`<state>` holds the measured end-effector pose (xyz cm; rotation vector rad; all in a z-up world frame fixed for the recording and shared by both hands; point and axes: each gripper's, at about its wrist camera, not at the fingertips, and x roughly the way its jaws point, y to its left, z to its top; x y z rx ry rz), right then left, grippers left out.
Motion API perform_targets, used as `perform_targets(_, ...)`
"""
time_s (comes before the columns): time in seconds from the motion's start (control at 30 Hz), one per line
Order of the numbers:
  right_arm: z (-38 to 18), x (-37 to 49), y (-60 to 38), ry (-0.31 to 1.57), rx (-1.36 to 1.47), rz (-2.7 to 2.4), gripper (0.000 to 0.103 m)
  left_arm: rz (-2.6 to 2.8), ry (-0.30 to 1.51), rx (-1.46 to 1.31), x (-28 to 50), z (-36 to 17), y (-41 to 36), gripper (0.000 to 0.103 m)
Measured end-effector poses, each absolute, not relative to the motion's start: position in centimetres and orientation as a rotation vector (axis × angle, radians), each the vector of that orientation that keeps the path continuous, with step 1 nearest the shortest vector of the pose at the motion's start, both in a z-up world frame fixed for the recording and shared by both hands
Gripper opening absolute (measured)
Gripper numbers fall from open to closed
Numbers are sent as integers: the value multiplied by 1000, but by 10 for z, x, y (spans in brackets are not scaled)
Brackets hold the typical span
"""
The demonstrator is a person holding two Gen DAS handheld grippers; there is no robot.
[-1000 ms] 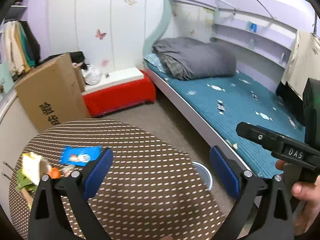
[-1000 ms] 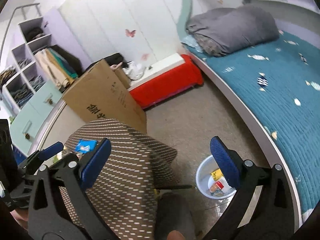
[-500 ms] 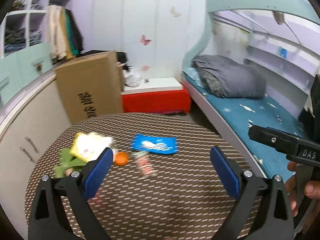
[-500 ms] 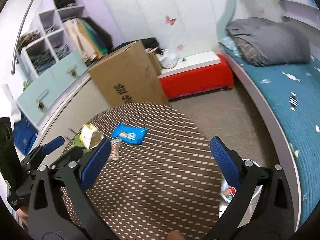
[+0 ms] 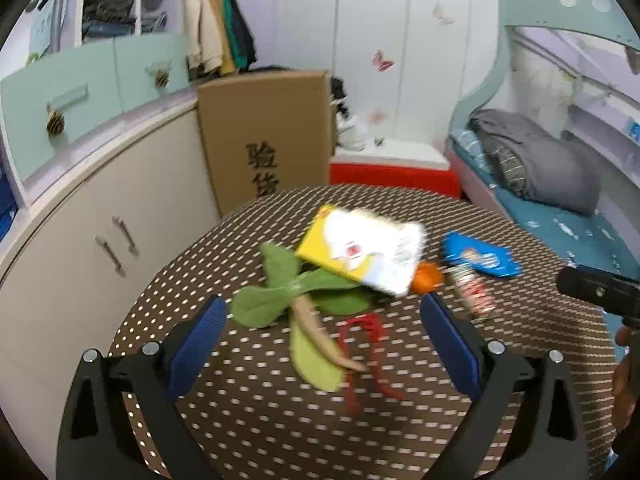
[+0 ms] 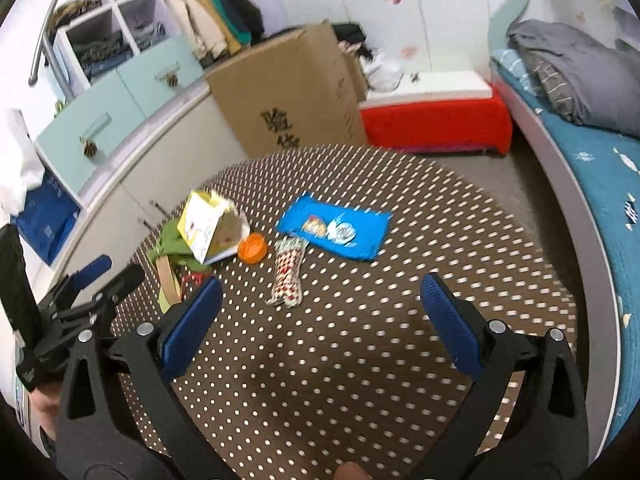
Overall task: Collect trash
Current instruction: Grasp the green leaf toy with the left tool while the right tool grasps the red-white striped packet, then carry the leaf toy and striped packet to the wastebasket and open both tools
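Note:
Trash lies on the round brown dotted table (image 6: 400, 344): a yellow-and-white carton (image 5: 362, 254) (image 6: 212, 232), green leaves with a pale stem (image 5: 288, 300), a red strip (image 5: 360, 344), an orange cap (image 5: 427, 278) (image 6: 253, 248), a red-and-white wrapper (image 6: 289, 272) (image 5: 472, 290) and a blue snack packet (image 6: 336, 230) (image 5: 480, 258). My left gripper (image 5: 322, 344) hangs open just above the leaves and red strip. My right gripper (image 6: 320, 320) is open over bare tablecloth, nearer than the wrapper. In the right wrist view the left gripper's fingers (image 6: 94, 270) sit at the left edge.
A tall cardboard box (image 6: 288, 96) stands behind the table. White cabinets with pale green drawers (image 5: 80, 208) run along the left. A red-sided platform (image 6: 436, 120) and a bed with a teal cover (image 6: 592, 176) lie to the right. A hand (image 5: 626, 376) holds the other gripper.
Both views have swung left from the bed and floor bin onto the table. The left gripper has moved in close over the leaves and carton. Both stay open.

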<state>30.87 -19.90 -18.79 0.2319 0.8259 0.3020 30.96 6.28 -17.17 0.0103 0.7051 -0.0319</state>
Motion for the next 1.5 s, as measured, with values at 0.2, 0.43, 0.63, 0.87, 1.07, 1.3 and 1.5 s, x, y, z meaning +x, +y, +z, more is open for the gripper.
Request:
perform_targets(0.2,-203,324,-182,861,191,287,97,10,754,10,332,-192,84,95)
perform_targets(0.43,-214,336,-167,886,142,272,96,15,786,47,357,-201,90,95)
perform_targets(0.63,-223,348,-148,923,79,289,76,-26,818,15,368,-209,90,74)
perform_targets(0.87,-225,358,-126,915,-27,284,32,-103,852,-60,373,-216,97,18)
perform_targets(1.07,-225,339,-117,911,-41,334,15,-107,835,-110,354,-216,108,11)
perform_targets(1.3,-220,307,-137,889,24,356,10,-66,792,-156,305,-205,118,10)
perform_targets(1.5,-212,280,-161,867,68,367,10,-49,757,-181,261,-191,117,10)
